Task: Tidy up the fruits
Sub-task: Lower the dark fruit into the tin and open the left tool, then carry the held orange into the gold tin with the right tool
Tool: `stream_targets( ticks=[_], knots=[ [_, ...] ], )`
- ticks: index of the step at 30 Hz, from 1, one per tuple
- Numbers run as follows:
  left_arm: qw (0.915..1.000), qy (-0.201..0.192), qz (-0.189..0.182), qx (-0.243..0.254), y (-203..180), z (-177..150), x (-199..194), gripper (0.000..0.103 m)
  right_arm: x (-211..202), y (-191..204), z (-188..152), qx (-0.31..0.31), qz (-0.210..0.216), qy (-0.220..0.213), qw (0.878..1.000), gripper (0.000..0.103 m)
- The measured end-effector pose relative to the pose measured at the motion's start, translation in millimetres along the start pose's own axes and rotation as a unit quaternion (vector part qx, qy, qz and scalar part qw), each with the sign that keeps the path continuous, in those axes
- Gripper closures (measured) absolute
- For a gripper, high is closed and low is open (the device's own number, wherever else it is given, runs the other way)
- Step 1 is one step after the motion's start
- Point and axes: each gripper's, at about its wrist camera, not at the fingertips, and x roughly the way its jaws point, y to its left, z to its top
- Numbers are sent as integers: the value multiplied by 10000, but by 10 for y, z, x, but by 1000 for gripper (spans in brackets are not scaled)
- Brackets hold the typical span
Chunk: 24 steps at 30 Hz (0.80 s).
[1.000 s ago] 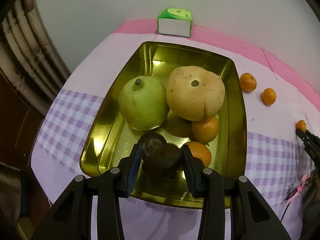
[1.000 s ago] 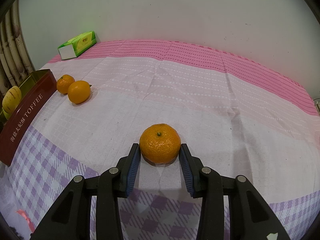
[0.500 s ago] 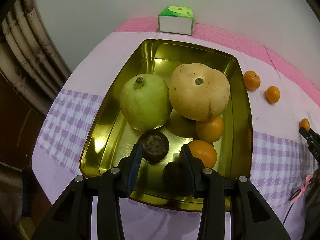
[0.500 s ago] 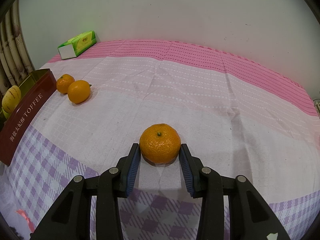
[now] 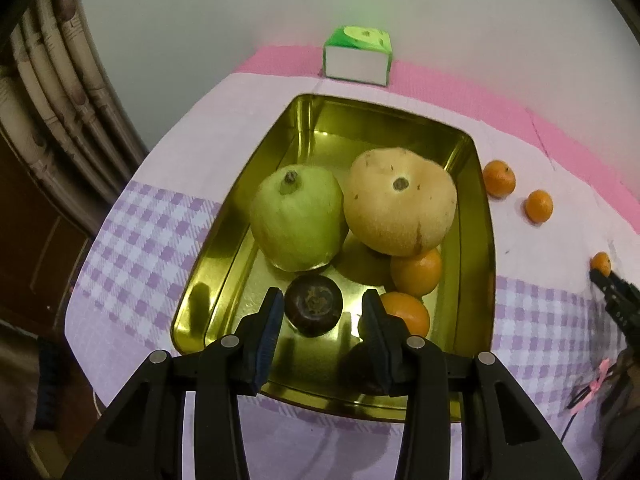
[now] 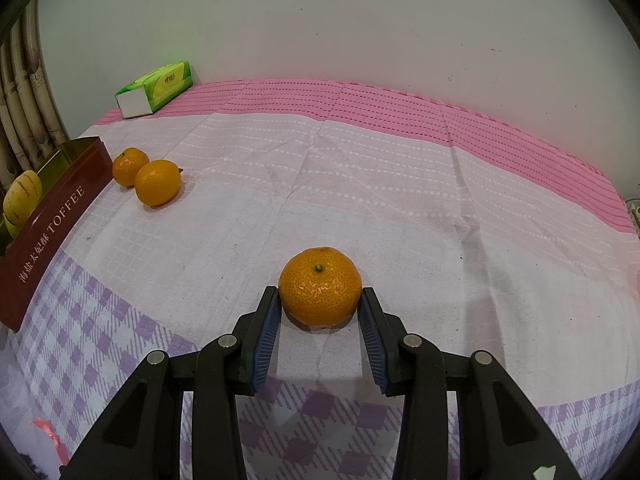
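my left claw [image 5: 320,322] hangs over the near end of the gold tin [image 5: 486,248], which fills the middle of its frame. its jaws stand apart and grip nothing. a dark round fruit [image 5: 314,304] lies on the tin floor between the fingertips, and i see a sliver of gap on each side of it. a second dark fruit [image 5: 358,366] lies lower in the frame, partly hidden behind the right finger. further up the tin sit a green fruit [image 5: 298,218] and a pale yellow fruit [image 5: 400,206], side by side and touching. two oranges [image 5: 416,272] lie along the tin's right wall below the yellow one.

my right claw [image 6: 320,312] is clamped on a mandarin [image 6: 320,286] at lower centre of its frame. both pads press its sides and it sits on the pink and lilac cloth [image 6: 360,184] over the desk. two more mandarins [image 6: 157,182] lie at the left of that frame, just beside the tin's red outer wall. a green tissue box [image 6: 160,84] stands at upper left by the wall.
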Motion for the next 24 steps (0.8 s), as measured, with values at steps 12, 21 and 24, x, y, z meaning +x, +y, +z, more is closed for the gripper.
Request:
stream_targets(
  ticks=[12,21,24],
  knots=[
    [9986,-453,125,-235,136,86,-264,50,-5,52,40,-30,-100,82,9999,67],
    [9970,-568,245,-456,262,109,-361,50,-296,411,239,-201,351,-136,9991,67],
    [9962,-612,283,-542,321,103,-417,48,-379,667,300,-379,649,-177,9970,67]
  ],
)
